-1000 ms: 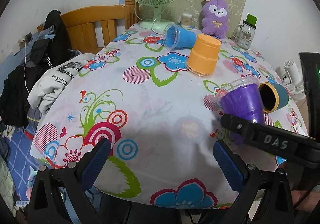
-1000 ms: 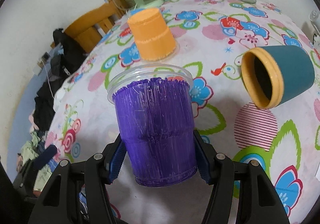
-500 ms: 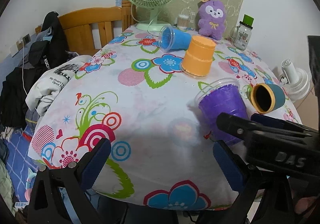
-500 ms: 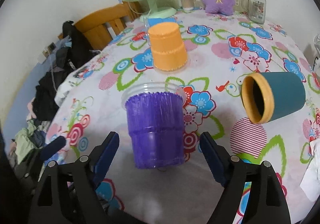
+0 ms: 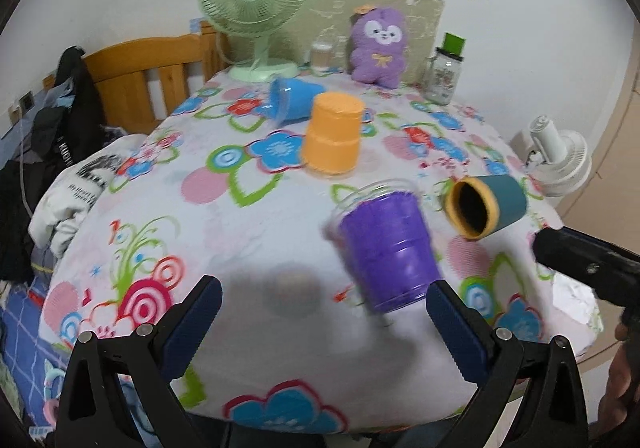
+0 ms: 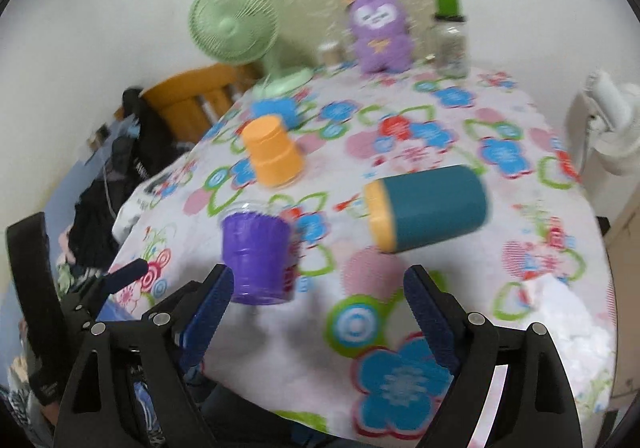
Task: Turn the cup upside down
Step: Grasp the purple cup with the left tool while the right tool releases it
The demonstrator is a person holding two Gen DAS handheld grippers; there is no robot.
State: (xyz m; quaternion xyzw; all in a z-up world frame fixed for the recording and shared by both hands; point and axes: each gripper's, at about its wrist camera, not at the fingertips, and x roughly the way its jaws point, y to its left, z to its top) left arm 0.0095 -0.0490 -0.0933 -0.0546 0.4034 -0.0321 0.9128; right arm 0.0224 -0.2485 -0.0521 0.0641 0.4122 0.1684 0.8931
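A purple cup (image 5: 386, 248) in a clear outer cup stands near the table's front edge, wide rim up; it also shows in the right wrist view (image 6: 256, 252). My right gripper (image 6: 318, 312) is open and empty, drawn back from the cup, which is by its left finger. My left gripper (image 5: 324, 318) is open and empty, low at the front edge, left of the purple cup. A teal cup with a yellow rim (image 5: 486, 206) lies on its side to the right, also in the right wrist view (image 6: 426, 206).
An orange cup (image 5: 334, 138) stands upside down mid-table and a blue cup (image 5: 294, 98) lies on its side behind it. A green fan (image 5: 254, 8), a purple plush (image 5: 378, 46) and a jar (image 5: 444, 74) line the back. A wooden chair (image 5: 140, 80) with clothes stands left.
My right gripper opened, let go of the purple cup and drew back to the right. The cup now stands free on the table. My left gripper stayed open.
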